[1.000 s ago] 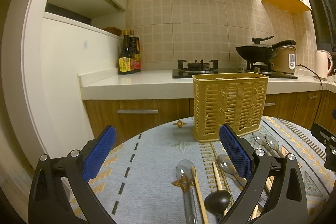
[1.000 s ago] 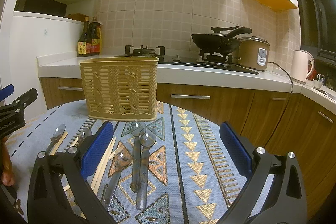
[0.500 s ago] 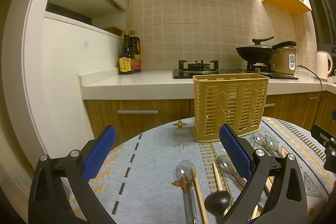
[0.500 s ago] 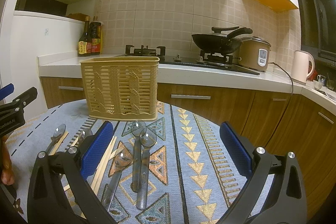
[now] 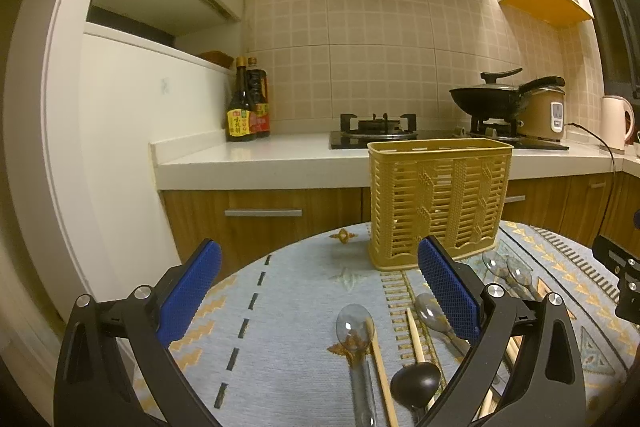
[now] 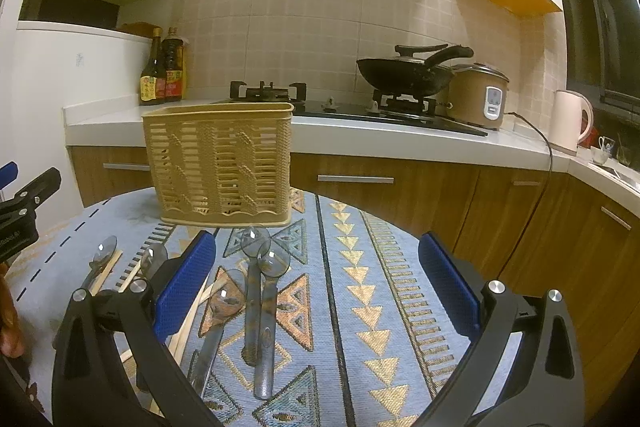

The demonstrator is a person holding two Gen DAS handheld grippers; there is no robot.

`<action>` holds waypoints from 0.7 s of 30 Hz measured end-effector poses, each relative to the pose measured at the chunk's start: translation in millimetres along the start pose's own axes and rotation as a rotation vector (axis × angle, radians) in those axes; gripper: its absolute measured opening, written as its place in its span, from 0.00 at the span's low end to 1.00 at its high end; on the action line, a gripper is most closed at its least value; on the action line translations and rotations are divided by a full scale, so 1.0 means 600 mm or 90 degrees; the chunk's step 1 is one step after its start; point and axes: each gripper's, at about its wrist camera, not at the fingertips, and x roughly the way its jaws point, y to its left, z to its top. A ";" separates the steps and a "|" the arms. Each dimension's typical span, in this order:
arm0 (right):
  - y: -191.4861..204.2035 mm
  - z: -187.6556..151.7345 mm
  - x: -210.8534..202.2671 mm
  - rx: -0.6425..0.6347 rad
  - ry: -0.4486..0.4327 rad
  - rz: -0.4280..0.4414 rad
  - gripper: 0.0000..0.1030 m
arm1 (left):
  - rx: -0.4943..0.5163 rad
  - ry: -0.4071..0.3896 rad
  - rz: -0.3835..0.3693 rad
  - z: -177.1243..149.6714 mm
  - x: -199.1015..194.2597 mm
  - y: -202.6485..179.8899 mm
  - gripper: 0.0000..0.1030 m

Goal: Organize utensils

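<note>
A yellow slatted utensil basket [image 5: 439, 202] stands upright on the patterned tablecloth [image 5: 288, 327]; it also shows in the right wrist view [image 6: 219, 163]. Several clear spoons [image 6: 260, 291], wooden chopsticks [image 5: 380, 367] and a dark spoon [image 5: 414, 383] lie flat in front of it. My left gripper [image 5: 320, 291] is open and empty, hovering above the clear spoon [image 5: 354, 327] and chopsticks. My right gripper [image 6: 318, 285] is open and empty above the clear spoons, with more chopsticks [image 6: 192, 311] by its left finger.
Behind the table runs a white counter [image 5: 260, 159] with sauce bottles [image 5: 246, 107], a gas hob [image 5: 374, 131], a black wok [image 6: 408, 73], a rice cooker [image 6: 478, 95] and a kettle [image 6: 568, 125]. Wooden drawers sit below. The table edge curves close on the left.
Both views shift only slightly; the basket sits a touch lower in the left view. Both grippers stay open, and nothing on the table has moved.
</note>
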 end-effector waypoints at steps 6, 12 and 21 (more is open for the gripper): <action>-0.004 0.000 0.028 0.008 0.063 -0.027 0.94 | -0.012 0.056 -0.004 -0.002 0.027 0.008 0.93; -0.009 -0.002 0.030 0.011 0.068 -0.025 0.94 | -0.060 0.126 -0.042 -0.006 0.053 0.036 0.92; -0.025 0.005 0.080 0.043 0.205 0.055 0.94 | -0.074 0.378 -0.204 -0.016 0.120 0.071 0.78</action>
